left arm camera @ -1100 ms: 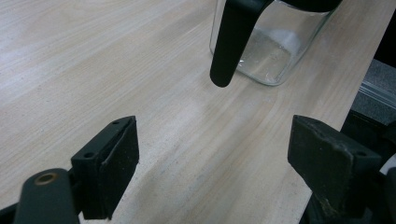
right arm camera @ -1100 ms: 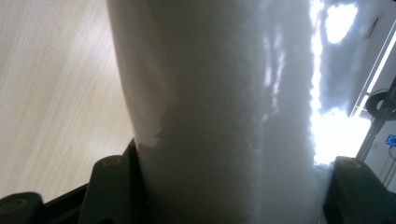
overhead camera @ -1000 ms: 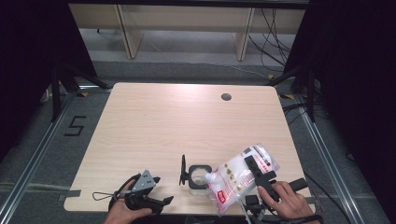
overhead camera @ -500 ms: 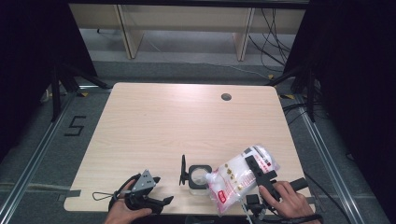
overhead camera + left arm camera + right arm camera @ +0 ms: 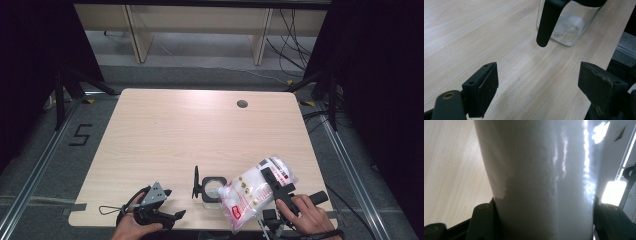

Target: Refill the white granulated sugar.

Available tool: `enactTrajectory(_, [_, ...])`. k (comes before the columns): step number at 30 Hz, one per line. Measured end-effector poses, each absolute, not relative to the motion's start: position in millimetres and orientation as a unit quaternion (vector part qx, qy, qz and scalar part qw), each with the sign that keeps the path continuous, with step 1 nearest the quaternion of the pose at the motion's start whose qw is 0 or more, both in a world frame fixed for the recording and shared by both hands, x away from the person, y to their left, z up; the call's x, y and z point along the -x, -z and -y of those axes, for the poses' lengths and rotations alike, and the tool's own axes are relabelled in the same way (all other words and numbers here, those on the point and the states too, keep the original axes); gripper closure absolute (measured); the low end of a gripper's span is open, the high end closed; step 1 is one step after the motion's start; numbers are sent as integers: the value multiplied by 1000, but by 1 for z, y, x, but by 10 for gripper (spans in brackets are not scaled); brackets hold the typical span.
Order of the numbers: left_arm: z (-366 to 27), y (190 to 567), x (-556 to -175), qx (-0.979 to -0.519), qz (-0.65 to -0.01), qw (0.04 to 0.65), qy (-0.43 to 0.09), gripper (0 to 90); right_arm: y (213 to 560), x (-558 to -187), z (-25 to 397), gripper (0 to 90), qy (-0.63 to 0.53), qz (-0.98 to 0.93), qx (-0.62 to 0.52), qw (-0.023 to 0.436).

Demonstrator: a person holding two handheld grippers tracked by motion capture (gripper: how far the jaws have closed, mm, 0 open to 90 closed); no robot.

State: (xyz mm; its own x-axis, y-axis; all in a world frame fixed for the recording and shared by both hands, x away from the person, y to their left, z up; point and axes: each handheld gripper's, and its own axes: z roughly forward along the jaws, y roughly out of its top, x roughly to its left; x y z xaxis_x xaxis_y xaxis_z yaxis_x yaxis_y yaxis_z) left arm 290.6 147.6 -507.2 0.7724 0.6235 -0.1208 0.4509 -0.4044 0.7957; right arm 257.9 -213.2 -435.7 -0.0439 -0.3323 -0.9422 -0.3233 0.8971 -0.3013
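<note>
So the right gripper (image 5: 272,182) has its fingers clamped on a clear plastic bag (image 5: 252,191) of white powdery stuff with a red label patch. It's holding the bag tilted, with the low end right over the open top of a small glass jar (image 5: 211,189). The jar sits on the wooden bench (image 5: 200,135) near the person's edge, roughly mid-width. It has a black rim, and its black lid (image 5: 196,182) is flipped up on the side away from the bag. In the right gripper view the bag (image 5: 541,180) sits between the two black fingers (image 5: 484,220), pale and shiny, with bench wood showing to one side of it. The left gripper (image 5: 167,216) is well off to the jar's other side, close to the same bench edge, held in the person's left hand (image 5: 131,227). Its fingers (image 5: 482,87) are wide apart with nothing between them but bare wood. From the left gripper view you can see the jar (image 5: 569,25) just ahead, and there's already a little white stuff piled in the bottom of it. The black lid arm (image 5: 547,22) hangs down in front of the glass.
</note>
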Motion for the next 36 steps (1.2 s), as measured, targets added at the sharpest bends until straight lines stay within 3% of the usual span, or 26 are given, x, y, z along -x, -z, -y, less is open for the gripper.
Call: enactTrajectory(36, [-149, 506, -292, -839, -317, 430, -103, 162, 443, -263, 219, 429, -19, -743, 208, 635])
